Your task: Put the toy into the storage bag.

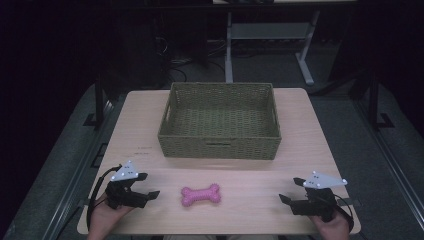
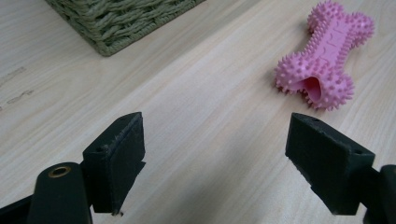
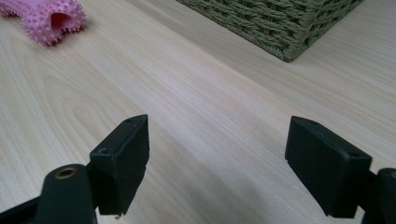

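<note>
Toy: a pink spiked rubber dog bone [image 1: 200,195] lies flat on the bench [image 1: 250,170], free of both claws.
Toy place: near the front edge of the bench, in front of the basket [image 1: 220,145] and well apart from its front wall, a little toward the basket's left half.
Toy long axis: runs nearly left to right across the bench, roughly along the basket's front wall, with the right end tipped slightly toward the basket.
Toy ends: two knobbed lobes at each end; in the left gripper view the nearer end [image 2: 317,88] shows a hollow opening that faces that claw.
Left claw [image 1: 150,186]: held in the person's left hand [image 1: 105,215] to the left of the bone, well short of it, pointing toward it. Its jaws stand wide apart with only bare bench between them; it holds nothing.
Right claw [image 1: 292,190]: held in the person's right hand [image 1: 331,227] to the right of the bone, farther from it than the left claw, pointing left. Its jaws are spread wide and hold nothing.
Basket: a green woven rectangular basket with a slot handle in its front wall, standing on the far half of the bench; its inside looks bare.
Basket corners: one near corner shows at the upper edge of each gripper view, apart from the jaws.
Bench: pale wood grain, with a few faint dark marks left of the basket.
</note>
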Available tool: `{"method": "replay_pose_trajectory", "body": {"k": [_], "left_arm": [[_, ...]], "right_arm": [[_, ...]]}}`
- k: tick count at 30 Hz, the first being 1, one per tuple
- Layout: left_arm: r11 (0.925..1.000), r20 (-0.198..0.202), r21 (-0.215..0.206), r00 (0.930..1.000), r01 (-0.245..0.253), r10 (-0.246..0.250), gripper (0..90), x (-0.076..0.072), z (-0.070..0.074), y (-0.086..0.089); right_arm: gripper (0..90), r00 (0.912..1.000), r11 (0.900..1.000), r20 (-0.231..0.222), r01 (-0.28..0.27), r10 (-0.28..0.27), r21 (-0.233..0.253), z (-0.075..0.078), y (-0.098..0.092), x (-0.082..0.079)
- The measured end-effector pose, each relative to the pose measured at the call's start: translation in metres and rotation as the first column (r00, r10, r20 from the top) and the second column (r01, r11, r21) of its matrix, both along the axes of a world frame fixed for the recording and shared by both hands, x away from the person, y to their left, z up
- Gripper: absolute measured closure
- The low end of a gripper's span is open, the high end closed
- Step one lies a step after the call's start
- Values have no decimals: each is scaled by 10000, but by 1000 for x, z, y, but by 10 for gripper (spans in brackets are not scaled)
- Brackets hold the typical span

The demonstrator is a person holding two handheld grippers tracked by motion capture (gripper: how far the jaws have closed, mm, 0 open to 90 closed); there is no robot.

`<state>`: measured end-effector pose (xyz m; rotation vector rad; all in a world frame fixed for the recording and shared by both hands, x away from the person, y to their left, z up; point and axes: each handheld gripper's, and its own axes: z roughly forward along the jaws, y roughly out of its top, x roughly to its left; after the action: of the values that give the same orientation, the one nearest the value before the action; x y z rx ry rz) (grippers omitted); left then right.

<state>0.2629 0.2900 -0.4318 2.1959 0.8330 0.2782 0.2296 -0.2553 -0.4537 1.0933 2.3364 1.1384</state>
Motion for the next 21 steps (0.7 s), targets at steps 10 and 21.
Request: {"method": "replay_pose_trajectory", "body": {"k": [10,21], "left_arm": [[9997,40,99,9997,231,-232,197,2,3,-5],[9868,-46,778,9898,1420,-1420,204,-1,15,-30]], "right_arm": [[212,10000,10000,-62,10,-10,45,-2,-2,2],[210,10000,9999,-50,58,-57,94,-2,-4,1]]}}
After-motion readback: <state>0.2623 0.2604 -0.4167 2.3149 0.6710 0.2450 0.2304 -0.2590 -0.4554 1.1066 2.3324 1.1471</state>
